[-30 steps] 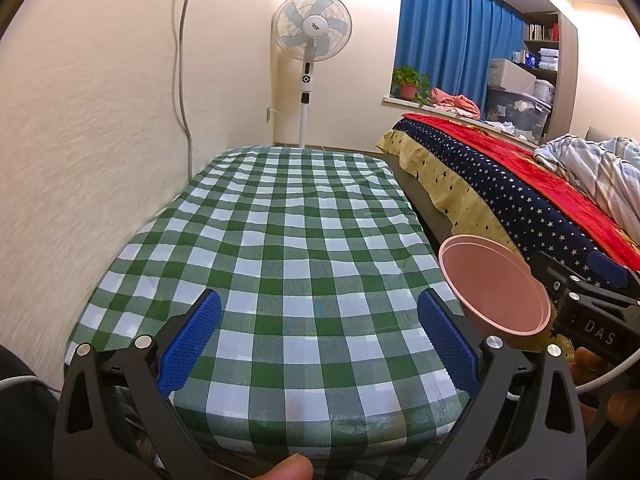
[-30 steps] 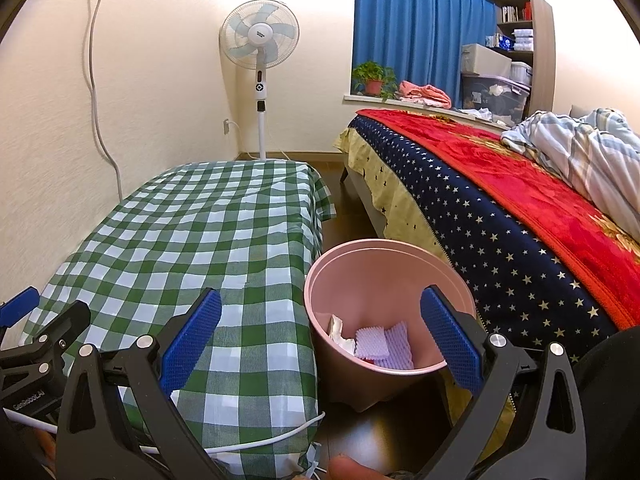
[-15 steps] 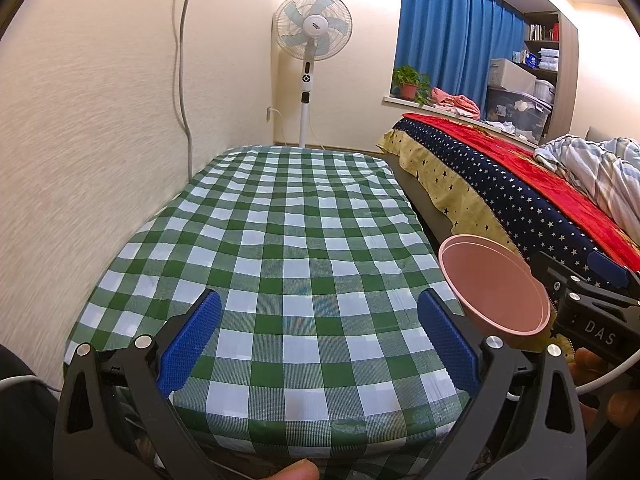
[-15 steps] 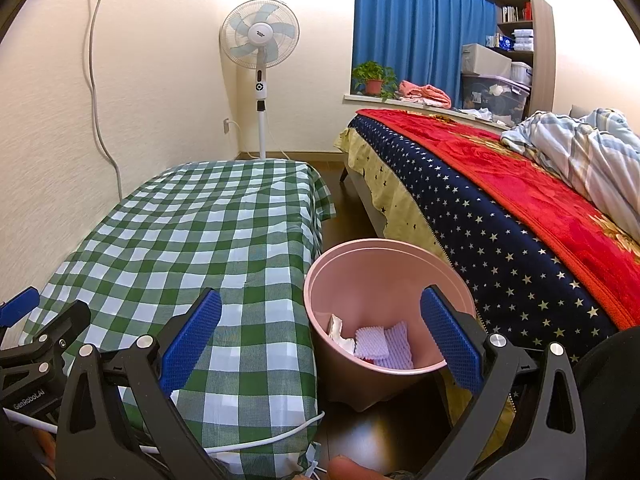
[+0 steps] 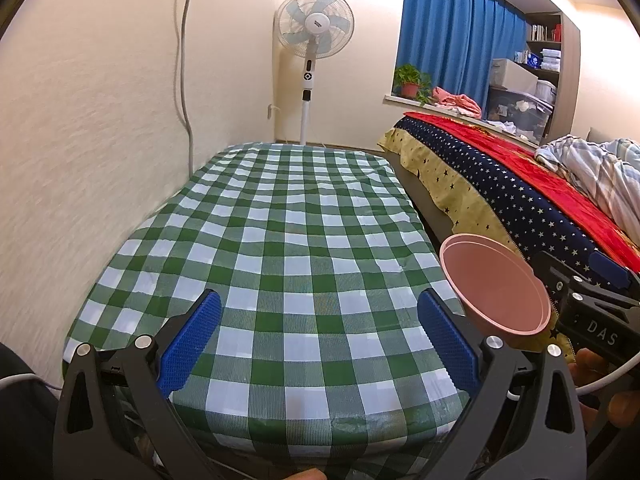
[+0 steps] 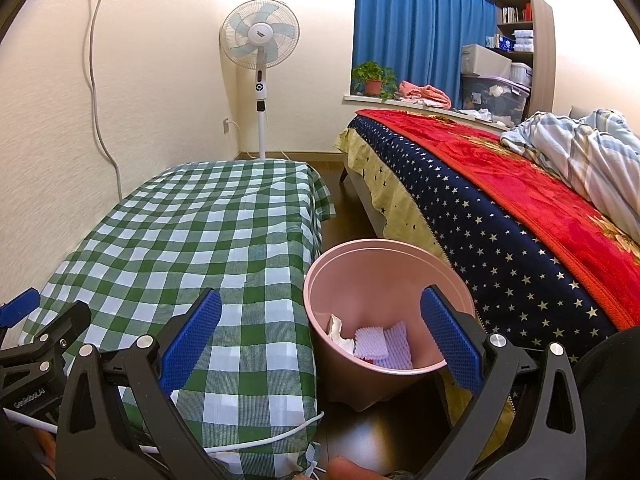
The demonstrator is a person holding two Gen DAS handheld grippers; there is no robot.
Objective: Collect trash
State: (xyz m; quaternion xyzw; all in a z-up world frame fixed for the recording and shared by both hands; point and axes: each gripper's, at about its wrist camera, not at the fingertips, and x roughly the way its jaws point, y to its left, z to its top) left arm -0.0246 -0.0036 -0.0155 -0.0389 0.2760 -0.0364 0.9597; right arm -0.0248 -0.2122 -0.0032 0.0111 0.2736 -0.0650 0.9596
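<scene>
We cannot see the pink bin's [image 5: 496, 292] contents or base from the left wrist view, only its rim and inner wall. From the right wrist view, the gripper's right finger [image 6: 450, 336] covers part of the bin rim; the crumpled scraps [image 6: 372, 342] inside cannot be identified

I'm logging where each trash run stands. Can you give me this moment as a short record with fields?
left tool: open, holds nothing, over the near end of the table
right tool: open, holds nothing, beside the bin
table: green checked cloth, no trash visible on it
bin: pink, on the floor between table and bed
bin contents: white crumpled paper and pale purple textured pieces
background: standing fan, blue curtain
</scene>
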